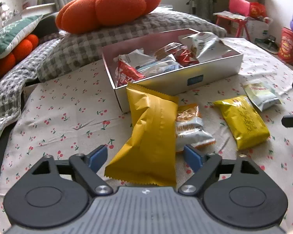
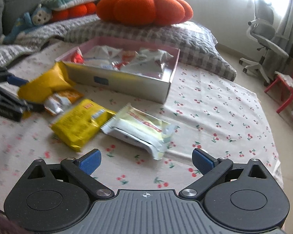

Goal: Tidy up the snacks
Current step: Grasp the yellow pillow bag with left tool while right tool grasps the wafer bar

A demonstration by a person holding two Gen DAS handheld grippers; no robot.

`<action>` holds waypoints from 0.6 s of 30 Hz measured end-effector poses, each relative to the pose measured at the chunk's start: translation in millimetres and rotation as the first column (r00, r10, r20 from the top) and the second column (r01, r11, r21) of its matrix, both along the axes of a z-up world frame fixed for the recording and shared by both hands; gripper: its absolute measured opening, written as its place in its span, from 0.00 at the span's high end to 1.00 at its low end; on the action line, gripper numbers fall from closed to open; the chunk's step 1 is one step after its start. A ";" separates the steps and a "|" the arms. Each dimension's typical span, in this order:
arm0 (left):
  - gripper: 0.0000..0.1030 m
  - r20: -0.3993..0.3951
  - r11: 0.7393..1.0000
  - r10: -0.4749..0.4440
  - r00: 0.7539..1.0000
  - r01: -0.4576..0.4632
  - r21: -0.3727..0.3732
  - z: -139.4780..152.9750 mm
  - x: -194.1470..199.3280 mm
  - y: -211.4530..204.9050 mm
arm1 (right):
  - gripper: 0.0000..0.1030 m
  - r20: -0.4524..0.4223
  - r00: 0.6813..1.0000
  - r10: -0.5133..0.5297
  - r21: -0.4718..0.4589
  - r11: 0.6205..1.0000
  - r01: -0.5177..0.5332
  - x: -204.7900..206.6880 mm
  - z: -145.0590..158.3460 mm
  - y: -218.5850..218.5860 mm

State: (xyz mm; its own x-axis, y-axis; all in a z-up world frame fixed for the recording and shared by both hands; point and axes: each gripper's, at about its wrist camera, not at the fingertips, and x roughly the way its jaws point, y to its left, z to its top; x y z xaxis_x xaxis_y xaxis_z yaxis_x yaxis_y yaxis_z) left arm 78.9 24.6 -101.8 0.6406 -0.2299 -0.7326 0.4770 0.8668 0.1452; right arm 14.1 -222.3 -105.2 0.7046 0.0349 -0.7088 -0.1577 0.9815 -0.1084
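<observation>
1. In the left wrist view my left gripper [image 1: 145, 157] sits at lower centre. Its jaws stand apart on either side of the large yellow packet [image 1: 152, 136]; a gap shows between each blue pad and the wrapper, so nothing is gripped.
2. The large yellow packet lies on the bed sheet [image 1: 68, 120], its top edge leaning against the near wall of the snack box [image 1: 185, 78].
3. Just to the right of it lies the small orange-and-silver packet [image 1: 193, 128], tucked against its side; its lower edge is close to the right pad.
4. Further right in this view lie the flat yellow packet [image 1: 244, 122] and the pale green packet [image 1: 263, 95], near each other.
5. In the right wrist view my right gripper [image 2: 146, 161] is wide open above bare sheet, holding nothing. The pale green packet [image 2: 140, 130] lies just ahead of it, the flat yellow packet [image 2: 82, 124] beside that.
6. The snack box [image 2: 127, 81] occupies upper centre, already holding several wrappers. Its right wall ends in a sharp near corner.
7. Open room: the sheet to the right of the box and the packets is free up to the bed edge at far right.
8. The orange pumpkin cushion [image 2: 144, 9] rests on grey pillows behind the box.
</observation>
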 end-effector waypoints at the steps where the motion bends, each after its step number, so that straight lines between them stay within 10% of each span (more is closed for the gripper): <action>1: 0.25 -0.003 1.000 0.005 1.000 -0.005 -0.005 0.0 1.4 0.0 | 0.02 -0.001 1.000 0.003 -0.024 1.000 -0.003 2.8 -4.0 -0.8; 9: 0.52 -0.049 0.996 0.053 0.997 -0.056 -0.065 -0.2 11.0 5.7 | 0.00 -0.016 1.000 -0.010 -0.007 1.000 0.010 23.6 -15.8 -12.2; 18: 0.57 -0.114 0.986 0.108 0.988 -0.121 -0.115 5.8 17.1 22.1 | 0.00 -0.029 0.999 -0.040 0.026 0.999 0.041 53.5 -16.3 -3.7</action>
